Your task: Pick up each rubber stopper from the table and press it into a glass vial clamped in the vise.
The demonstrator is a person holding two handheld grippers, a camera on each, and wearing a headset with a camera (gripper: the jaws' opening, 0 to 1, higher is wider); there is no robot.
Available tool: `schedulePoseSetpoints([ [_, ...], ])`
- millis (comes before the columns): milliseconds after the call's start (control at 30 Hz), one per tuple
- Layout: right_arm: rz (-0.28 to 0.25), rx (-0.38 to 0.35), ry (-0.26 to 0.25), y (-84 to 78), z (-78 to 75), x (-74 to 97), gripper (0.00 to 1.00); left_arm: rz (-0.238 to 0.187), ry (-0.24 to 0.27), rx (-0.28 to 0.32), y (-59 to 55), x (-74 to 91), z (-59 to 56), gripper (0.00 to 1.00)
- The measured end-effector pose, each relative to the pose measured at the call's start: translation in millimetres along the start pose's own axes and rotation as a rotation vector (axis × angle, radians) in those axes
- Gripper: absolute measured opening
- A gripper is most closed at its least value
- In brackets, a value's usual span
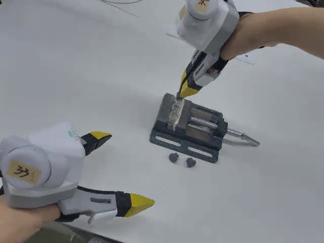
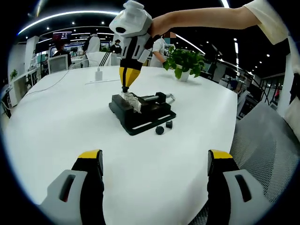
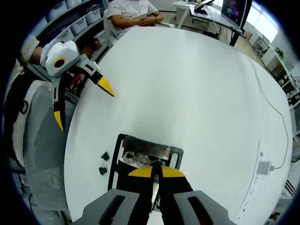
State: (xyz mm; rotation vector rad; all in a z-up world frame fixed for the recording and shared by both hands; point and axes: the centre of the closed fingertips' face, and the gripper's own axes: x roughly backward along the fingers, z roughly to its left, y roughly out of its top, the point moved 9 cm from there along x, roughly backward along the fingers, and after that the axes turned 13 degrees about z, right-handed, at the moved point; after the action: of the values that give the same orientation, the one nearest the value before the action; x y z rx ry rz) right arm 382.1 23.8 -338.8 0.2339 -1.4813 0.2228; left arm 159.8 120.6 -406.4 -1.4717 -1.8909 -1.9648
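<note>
white, smooth round table (image 1: 76, 61) in an open office. a yellowish sticker (image 1: 23, 172) on the left gripper (image 1: 130, 169) bears handwriting too unclear to read; its tongs are spread wide, near the table edge. a dark metal vise (image 1: 200, 135) lies flat, its threaded screw (image 1: 240, 134) pointing right in the head view. clear glass vials (image 1: 176, 112) stand in a row between its blocks. the right gripper (image 1: 181, 94) points down onto them, tongs narrowed together; anything held cannot be told. two dark, round rubber stoppers (image 1: 173, 157) lie just beside the vise base.

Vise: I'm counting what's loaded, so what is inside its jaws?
Clear glass vials in a row. The right gripper's closed tips cover part of the row, hiding whatever is beneath.
</note>
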Motion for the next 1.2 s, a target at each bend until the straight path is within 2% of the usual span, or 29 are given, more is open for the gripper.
schedulePoseSetpoints([
  [333,0.011,0.004,-0.003,1.9,-3.5,-1.8,0.0,-0.011,-0.003,0.017,4.4,-4.7,6.0,0.91],
  [433,0.035,-0.015,0.007,2.7,-3.3,-1.9,0.0,-0.011,-0.005,0.019,4.7,-5.5,6.4,0.91],
  [533,0.066,0.008,0.009,6.1,-4.3,-2.3,0.0,-0.01,-0.007,0.02,4.8,-6.2,6.2,0.91],
  [633,0.068,-0.001,0.01,6.8,-7.1,-3.3,0.0,-0.012,-0.009,0.025,4.5,-6.7,5.8,0.91],
  [733,0.066,-0.013,0.007,6.1,-2.3,-1.8,0.0,-0.008,-0.01,0.026,4.0,-7.7,5.5,0.91],
  [1000,0.115,-0.006,0.017,9.4,-4.0,-2.6,0.0,-0.01,-0.013,0.023,7.7,-8.9,5.6,0.9],
  [1200,0.124,-0.009,0.014,8.9,-6.7,-3.7,0.0,-0.01,-0.011,0.023,8.2,-6.9,5.4,0.9],
])
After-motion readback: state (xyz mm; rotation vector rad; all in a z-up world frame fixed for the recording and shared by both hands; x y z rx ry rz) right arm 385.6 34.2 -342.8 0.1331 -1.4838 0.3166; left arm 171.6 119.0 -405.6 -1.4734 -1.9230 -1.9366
